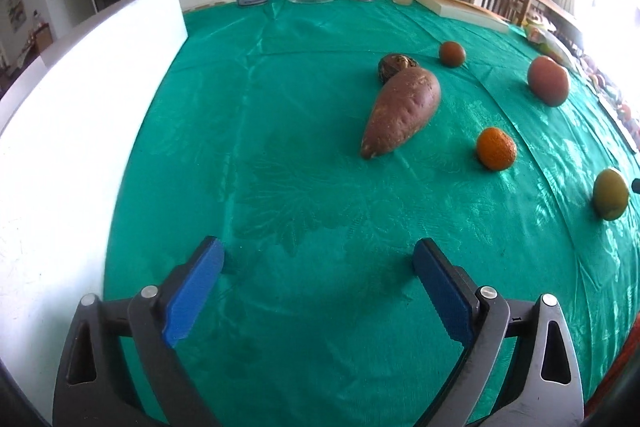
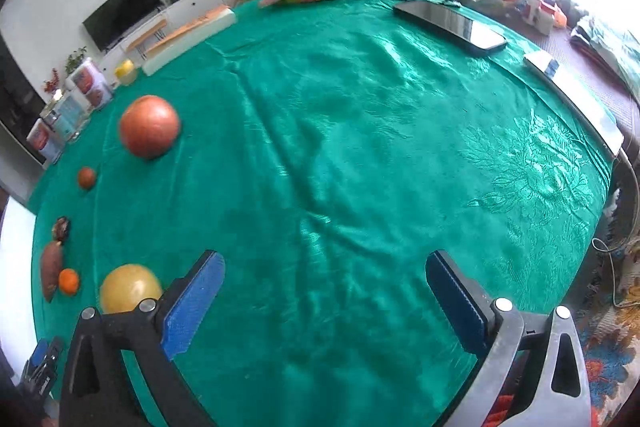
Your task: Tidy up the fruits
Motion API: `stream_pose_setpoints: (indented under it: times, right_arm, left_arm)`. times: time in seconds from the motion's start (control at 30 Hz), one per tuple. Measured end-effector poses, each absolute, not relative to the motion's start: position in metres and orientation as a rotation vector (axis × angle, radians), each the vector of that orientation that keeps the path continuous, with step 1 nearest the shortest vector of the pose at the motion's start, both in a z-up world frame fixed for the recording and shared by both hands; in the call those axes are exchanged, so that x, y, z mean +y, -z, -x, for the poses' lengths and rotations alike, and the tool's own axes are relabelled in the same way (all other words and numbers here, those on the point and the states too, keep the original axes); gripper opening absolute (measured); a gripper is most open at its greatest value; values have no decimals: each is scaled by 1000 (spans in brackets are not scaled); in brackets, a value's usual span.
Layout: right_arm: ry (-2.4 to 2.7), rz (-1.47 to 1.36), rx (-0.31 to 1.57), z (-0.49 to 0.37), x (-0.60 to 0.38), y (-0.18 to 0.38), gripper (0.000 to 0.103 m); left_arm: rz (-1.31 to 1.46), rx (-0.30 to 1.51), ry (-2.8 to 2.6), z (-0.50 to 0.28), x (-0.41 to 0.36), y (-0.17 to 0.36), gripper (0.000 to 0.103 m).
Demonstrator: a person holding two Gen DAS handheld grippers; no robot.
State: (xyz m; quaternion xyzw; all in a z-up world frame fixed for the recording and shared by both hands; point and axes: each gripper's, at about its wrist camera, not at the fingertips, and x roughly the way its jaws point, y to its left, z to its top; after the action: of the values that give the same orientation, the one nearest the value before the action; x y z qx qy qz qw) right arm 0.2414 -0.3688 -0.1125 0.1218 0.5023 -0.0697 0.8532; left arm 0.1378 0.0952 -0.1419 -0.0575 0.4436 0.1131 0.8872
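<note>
- Left wrist view: the left claw [image 1: 316, 291] hangs over the green-covered surface [image 1: 280, 187] with its blue pads [image 1: 192, 295] wide apart and nothing between them.
- A sweet potato [image 1: 402, 113] lies beyond the claw. A dark nut [image 1: 394, 65] touches its far end, an orange [image 1: 496, 149] sits near its right, and a green fruit [image 1: 610, 199] lies further right.
- A small brown fruit [image 1: 452, 54] and a red apple [image 1: 548, 81] lie beyond the orange.
- Right wrist view: the right claw [image 2: 320, 301] is also spread wide and empty.
- A yellow-green fruit [image 2: 128, 287] sits just beside its left finger; the sweet potato [image 2: 51, 275] and orange [image 2: 69, 281] lie left of that fruit, the apple [image 2: 149, 126] well beyond it.
</note>
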Motion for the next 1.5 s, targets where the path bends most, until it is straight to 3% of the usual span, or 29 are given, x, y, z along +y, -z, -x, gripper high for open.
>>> stream_pose_setpoints:
  times: [0.2, 0.47, 1.5]
  right_arm:
    - [281, -173, 927, -285, -391, 122, 103]
    - [341, -140, 942, -343, -404, 125, 103]
    - [343, -143, 942, -344, -405, 126, 103]
  left_arm:
    - [120, 929, -236, -141, 95, 141, 101]
    - [117, 930, -237, -141, 95, 141, 102]
    - [116, 930, -239, -142, 95, 141, 102]
